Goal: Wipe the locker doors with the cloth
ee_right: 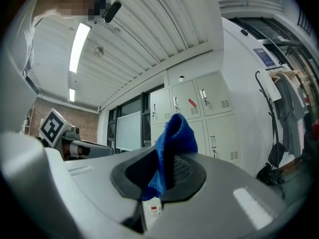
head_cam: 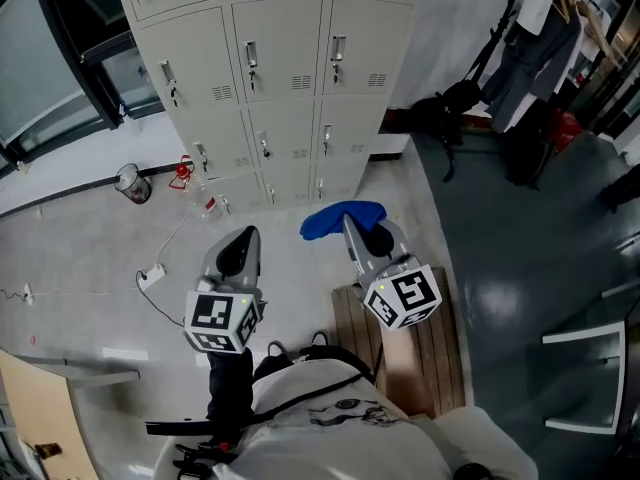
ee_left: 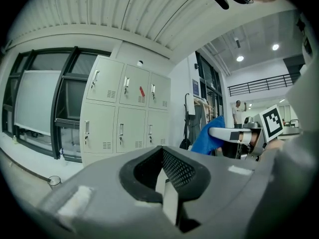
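A bank of pale grey lockers (head_cam: 280, 78) stands straight ahead, a few steps away. My right gripper (head_cam: 352, 230) is shut on a blue cloth (head_cam: 342, 218), which sticks up from between its jaws (ee_right: 174, 138) and hangs clear of the doors. To its left my left gripper (head_cam: 238, 253) is held at about the same height, jaws closed together with nothing in them (ee_left: 162, 176). In the left gripper view the lockers (ee_left: 124, 113) are ahead, and the cloth (ee_left: 207, 138) shows at the right. Neither gripper touches the lockers (ee_right: 199, 108).
A wooden bench (head_cam: 400, 348) lies under my right side. On the floor left of the lockers are a clear jar (head_cam: 130, 183), a red item (head_cam: 182, 171) and a white power strip with cable (head_cam: 152, 276). A black bag (head_cam: 440, 113) and hanging clothes (head_cam: 530, 58) are right of the lockers.
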`<state>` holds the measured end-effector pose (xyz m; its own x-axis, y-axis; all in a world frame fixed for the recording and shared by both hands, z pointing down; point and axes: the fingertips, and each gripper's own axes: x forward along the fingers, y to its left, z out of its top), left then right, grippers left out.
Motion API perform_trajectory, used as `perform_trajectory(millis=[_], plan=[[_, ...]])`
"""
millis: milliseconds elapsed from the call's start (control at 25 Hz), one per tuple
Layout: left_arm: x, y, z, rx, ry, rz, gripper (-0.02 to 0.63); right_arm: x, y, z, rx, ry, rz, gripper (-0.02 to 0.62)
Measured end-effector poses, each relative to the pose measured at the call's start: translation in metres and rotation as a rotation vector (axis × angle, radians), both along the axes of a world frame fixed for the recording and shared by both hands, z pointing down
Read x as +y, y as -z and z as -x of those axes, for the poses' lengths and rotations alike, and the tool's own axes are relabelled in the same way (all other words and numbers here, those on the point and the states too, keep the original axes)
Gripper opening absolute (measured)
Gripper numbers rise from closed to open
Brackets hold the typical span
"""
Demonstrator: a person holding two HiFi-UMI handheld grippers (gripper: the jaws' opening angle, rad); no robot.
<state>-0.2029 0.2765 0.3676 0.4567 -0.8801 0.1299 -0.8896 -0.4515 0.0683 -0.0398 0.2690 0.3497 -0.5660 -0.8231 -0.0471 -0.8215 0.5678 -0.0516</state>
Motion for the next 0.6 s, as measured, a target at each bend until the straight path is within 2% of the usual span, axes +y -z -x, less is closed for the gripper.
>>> perform_trajectory(millis=[600], plan=[[-0.028, 0.016, 0.008, 0.002, -0.057, -0.020, -0.002, -0.017, 0.018, 0.013, -0.003, -0.043, -0.028, 0.031]])
